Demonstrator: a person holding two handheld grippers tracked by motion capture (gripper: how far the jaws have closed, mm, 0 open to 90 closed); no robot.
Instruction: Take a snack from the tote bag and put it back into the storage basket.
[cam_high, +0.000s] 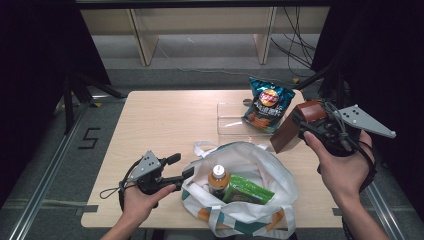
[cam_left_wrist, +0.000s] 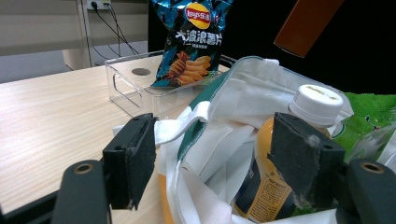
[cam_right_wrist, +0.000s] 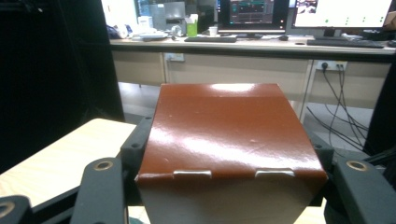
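A white tote bag with teal and orange patches lies open on the table's near side. Inside it stand a bottle with a white cap and a green packet. My left gripper sits at the bag's left rim. Its jaws are open, and the bag's white fabric hangs loosely between them without being pressed. My right gripper is raised over the table's right edge, shut on a glossy brown box, which tilts down toward the bag. The box spans the gap between both jaws.
A blue chips bag leans in a clear plastic tray at the back right of the wooden table. Black curtains flank both sides, and shelving legs and cables stand beyond the table's far edge.
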